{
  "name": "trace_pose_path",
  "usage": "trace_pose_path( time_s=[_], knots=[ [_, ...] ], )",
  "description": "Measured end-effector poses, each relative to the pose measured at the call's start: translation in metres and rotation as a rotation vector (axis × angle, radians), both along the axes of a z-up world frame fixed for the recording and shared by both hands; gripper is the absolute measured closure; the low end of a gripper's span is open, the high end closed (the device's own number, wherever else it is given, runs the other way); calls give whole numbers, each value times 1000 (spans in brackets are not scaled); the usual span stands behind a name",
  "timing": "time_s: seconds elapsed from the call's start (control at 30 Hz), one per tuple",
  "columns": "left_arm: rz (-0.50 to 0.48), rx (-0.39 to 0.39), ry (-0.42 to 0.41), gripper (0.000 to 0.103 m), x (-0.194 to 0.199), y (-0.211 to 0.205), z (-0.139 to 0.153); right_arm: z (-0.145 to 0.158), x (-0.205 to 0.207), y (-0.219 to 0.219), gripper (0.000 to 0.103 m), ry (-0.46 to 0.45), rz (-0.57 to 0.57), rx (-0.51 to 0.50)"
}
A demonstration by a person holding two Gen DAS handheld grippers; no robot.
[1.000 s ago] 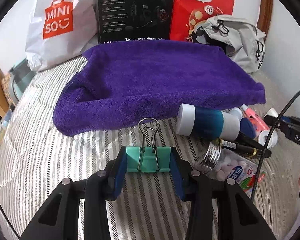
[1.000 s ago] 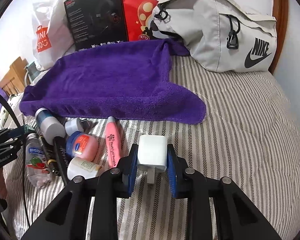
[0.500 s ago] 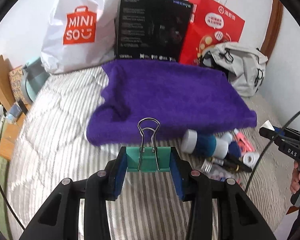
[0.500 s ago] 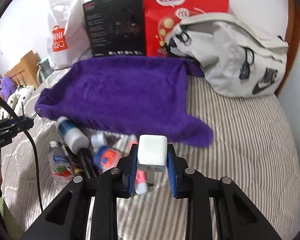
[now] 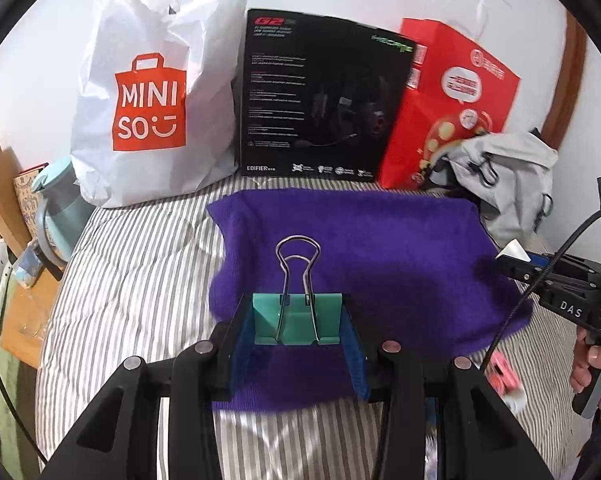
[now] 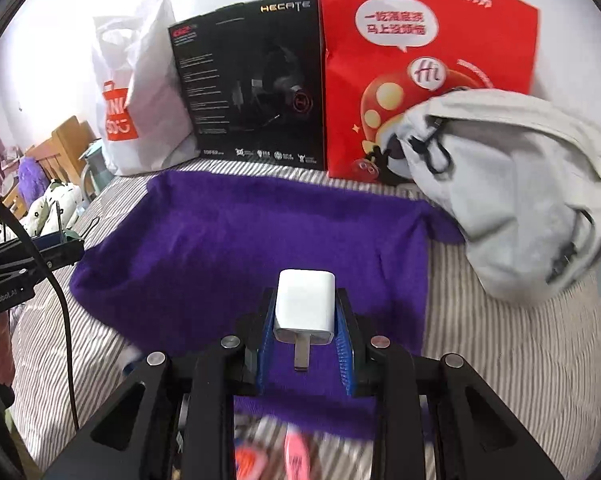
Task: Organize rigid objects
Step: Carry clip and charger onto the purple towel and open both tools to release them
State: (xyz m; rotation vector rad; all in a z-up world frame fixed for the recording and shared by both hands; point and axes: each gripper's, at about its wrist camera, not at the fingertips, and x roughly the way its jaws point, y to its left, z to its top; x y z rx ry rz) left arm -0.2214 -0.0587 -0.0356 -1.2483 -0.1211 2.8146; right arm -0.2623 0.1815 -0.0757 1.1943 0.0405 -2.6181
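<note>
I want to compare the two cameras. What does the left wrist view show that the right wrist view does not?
Only the left wrist view shows the green binder clip clamped in the left gripper. Only the right wrist view shows the white charger plug clamped in the right gripper. Both show the purple towel, black headset box and red bag.

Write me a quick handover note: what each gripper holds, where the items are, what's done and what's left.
Left gripper: shut on the green binder clip, above the purple towel.
Right gripper: shut on the white charger plug, also above the towel.
Done: both items picked up.
Left: nothing lies on the towel yet; set both down. A pink tube and other small items lie blurred at the towel's near edge.
</note>
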Motion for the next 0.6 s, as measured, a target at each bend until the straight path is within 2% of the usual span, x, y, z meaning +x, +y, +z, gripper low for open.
trace_pose_path(
  time_s=[0.3, 0.47, 0.6],
  knots=[
    [29, 6, -37, 64, -42, -8, -20, -41, -86, -9, 76, -100, 12, 77],
    [36, 21, -46, 64, -54, -11, -25, -56, -110, -15, 76, -136, 19, 108],
    [38, 23, -60, 64, -60, -11, -31, -62, -112, -20, 77, -153, 36, 124]
  ],
)
